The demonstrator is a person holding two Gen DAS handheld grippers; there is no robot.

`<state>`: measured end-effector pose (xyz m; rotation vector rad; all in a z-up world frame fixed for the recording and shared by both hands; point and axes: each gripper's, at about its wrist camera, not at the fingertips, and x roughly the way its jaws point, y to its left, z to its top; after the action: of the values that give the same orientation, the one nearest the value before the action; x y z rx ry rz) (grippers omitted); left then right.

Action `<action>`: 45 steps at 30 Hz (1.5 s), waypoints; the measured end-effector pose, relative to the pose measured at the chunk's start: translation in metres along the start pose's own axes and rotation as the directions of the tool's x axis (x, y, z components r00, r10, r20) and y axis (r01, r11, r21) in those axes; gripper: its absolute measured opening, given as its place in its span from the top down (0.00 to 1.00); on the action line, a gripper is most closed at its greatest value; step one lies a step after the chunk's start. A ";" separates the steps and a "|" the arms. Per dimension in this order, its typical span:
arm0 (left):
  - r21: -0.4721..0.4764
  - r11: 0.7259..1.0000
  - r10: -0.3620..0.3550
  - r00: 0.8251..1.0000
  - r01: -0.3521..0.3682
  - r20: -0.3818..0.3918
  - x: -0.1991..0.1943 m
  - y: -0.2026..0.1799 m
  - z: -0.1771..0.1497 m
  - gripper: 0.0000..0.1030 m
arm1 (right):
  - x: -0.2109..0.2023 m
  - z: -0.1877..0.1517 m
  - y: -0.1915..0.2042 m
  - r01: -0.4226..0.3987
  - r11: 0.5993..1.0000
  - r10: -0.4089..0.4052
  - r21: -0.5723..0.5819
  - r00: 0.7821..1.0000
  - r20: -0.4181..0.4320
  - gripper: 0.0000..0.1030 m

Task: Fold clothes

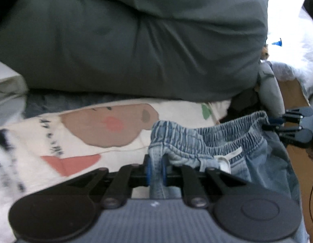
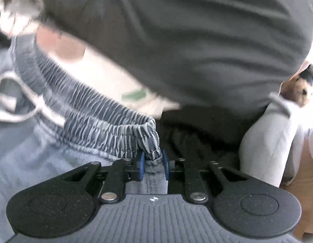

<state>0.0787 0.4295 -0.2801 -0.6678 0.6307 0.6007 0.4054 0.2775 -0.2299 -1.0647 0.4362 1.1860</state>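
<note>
A pair of light blue denim shorts [image 1: 207,141] with a gathered elastic waistband and a white drawstring hangs stretched between my two grippers. My left gripper [image 1: 156,169] is shut on the left end of the waistband. My right gripper [image 2: 153,165] is shut on the right end of the waistband [image 2: 95,119]; it also shows in the left wrist view [image 1: 266,122] at the far right. The legs of the shorts hang below and are mostly hidden.
A large dark grey garment [image 1: 136,40] lies bunched behind the shorts. Under it is a cream cloth with a printed face [image 1: 107,125]. A light grey cloth [image 2: 265,141] and a wooden surface [image 1: 294,97] are at the right. White bedding [image 1: 288,30] is far right.
</note>
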 end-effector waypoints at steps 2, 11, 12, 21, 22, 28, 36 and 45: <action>-0.011 1.000 0.028 1.000 -0.028 0.002 -0.009 0.006 0.003 0.90 | 0.001 0.018 -0.002 -0.009 0.999 0.008 0.032 1.000 0.023 0.83; -0.073 0.991 0.115 0.993 -0.112 0.032 -0.020 0.020 0.024 0.90 | 0.027 0.076 -0.005 0.011 0.983 -0.026 0.183 0.996 0.083 0.85; -0.072 0.990 0.123 0.992 -0.120 0.036 -0.020 0.021 0.026 0.90 | 0.030 0.082 -0.004 0.017 0.983 -0.033 0.185 0.996 0.086 0.85; -0.060 0.982 0.186 0.972 -0.179 0.143 -0.022 0.017 0.065 0.90 | 0.049 0.124 -0.024 0.045 0.971 -0.073 0.234 0.991 0.115 0.85; -0.067 0.980 0.197 0.971 -0.189 0.136 -0.019 0.019 0.070 0.90 | 0.051 0.128 -0.026 0.040 0.970 -0.071 0.239 0.990 0.119 0.85; -0.044 0.958 0.282 0.958 -0.284 -0.051 0.039 0.038 0.069 0.86 | 0.103 0.128 -0.026 0.063 0.960 -0.059 0.272 0.998 -0.023 0.80; -0.024 0.953 0.302 0.953 -0.302 0.009 0.025 0.034 0.069 0.84 | 0.090 0.090 -0.019 0.015 0.974 -0.011 0.226 1.000 -0.017 0.61; 0.093 0.973 0.213 0.977 -0.211 -0.022 0.064 0.015 0.065 0.86 | 0.115 0.059 -0.005 0.000 0.993 0.012 0.120 0.995 -0.097 0.46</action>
<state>0.1321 0.5040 -0.2895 -0.5294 0.7603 0.7566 0.4380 0.3890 -0.2877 -1.0206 0.5800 1.1026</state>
